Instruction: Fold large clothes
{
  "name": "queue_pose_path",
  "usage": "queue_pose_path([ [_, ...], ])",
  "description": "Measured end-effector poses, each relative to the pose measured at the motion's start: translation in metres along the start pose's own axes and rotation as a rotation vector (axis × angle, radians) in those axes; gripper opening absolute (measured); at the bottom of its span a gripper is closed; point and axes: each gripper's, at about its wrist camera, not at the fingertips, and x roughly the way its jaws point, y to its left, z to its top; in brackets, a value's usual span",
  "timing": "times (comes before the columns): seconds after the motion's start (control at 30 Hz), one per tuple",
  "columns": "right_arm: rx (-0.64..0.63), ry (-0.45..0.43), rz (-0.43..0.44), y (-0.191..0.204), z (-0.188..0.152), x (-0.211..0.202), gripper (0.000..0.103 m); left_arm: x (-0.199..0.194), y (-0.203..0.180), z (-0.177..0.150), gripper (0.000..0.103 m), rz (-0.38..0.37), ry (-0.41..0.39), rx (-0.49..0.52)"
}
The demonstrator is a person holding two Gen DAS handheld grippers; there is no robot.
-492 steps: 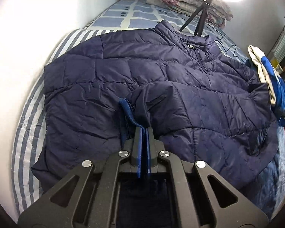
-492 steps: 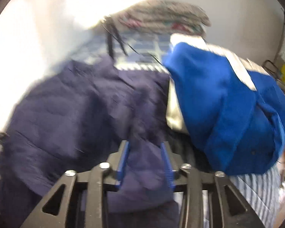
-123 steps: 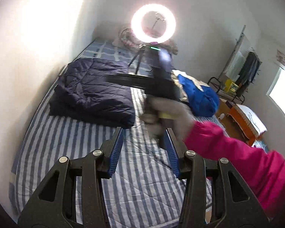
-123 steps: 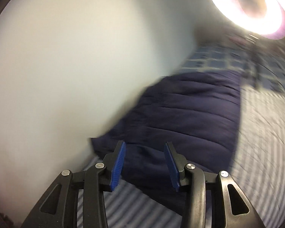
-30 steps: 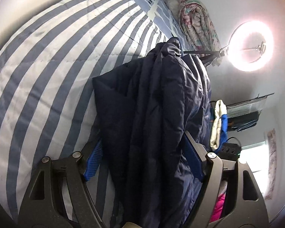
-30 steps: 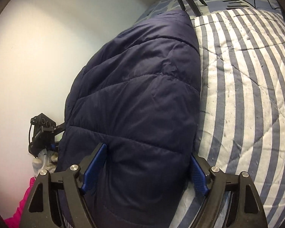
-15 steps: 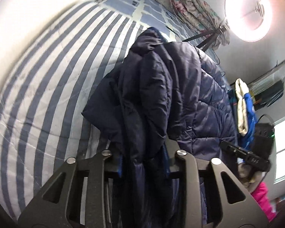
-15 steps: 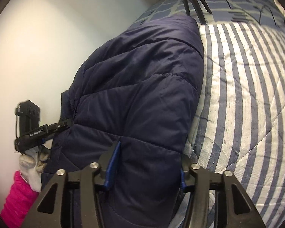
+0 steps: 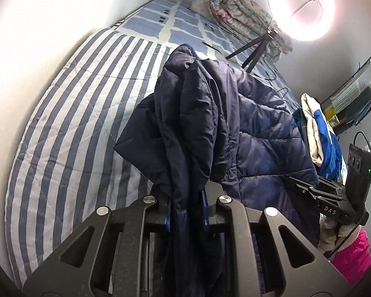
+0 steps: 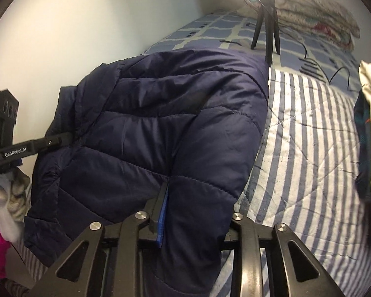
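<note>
A navy quilted jacket (image 9: 235, 123) lies folded on the striped bed cover (image 9: 61, 136), with its near end lifted. My left gripper (image 9: 186, 212) is closing, and bunched jacket fabric is pressed between its blue pads. In the right wrist view the jacket (image 10: 173, 113) drapes over my right gripper (image 10: 193, 227), whose jaws are also closing. Its left pad (image 10: 162, 217) presses the fabric, and the other pad is hidden under it. Each view shows the other gripper's tip at the jacket's far edge: the right gripper (image 9: 290, 182) and the left gripper (image 10: 70, 136).
A white wall (image 9: 49, 24) runs along the bed's left side. A tripod (image 10: 266, 24) with a ring light (image 9: 300, 7) stands at the head, beside a rolled floral quilt (image 9: 244, 17). A blue and white garment (image 9: 324, 143) lies to the right. A pink sleeve (image 9: 353, 257) shows.
Both grippers went from wide open around the jacket's end to closed on it. They rose, and the gripped end came up off the bed and bunched.
</note>
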Motion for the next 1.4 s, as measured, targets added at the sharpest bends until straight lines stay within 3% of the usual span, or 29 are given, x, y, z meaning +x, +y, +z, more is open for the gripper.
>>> queue_pose_path([
  [0.37,-0.115,-0.033,-0.094,0.019,-0.049,-0.065,0.025,-0.045,-0.059,-0.046,0.014,0.01,-0.036,0.163],
  [0.77,-0.137,-0.094,-0.212,0.032,-0.096,-0.149,0.024,-0.093,-0.113,-0.093,0.014,-0.047,-0.039,0.222],
  [1.1,-0.161,-0.16,-0.257,0.013,-0.112,-0.2,0.023,-0.105,-0.169,-0.101,0.014,-0.072,-0.057,0.278],
  [1.4,-0.14,-0.177,-0.332,-0.029,-0.115,-0.23,0.023,-0.075,-0.232,-0.084,0.013,-0.13,-0.045,0.344],
])
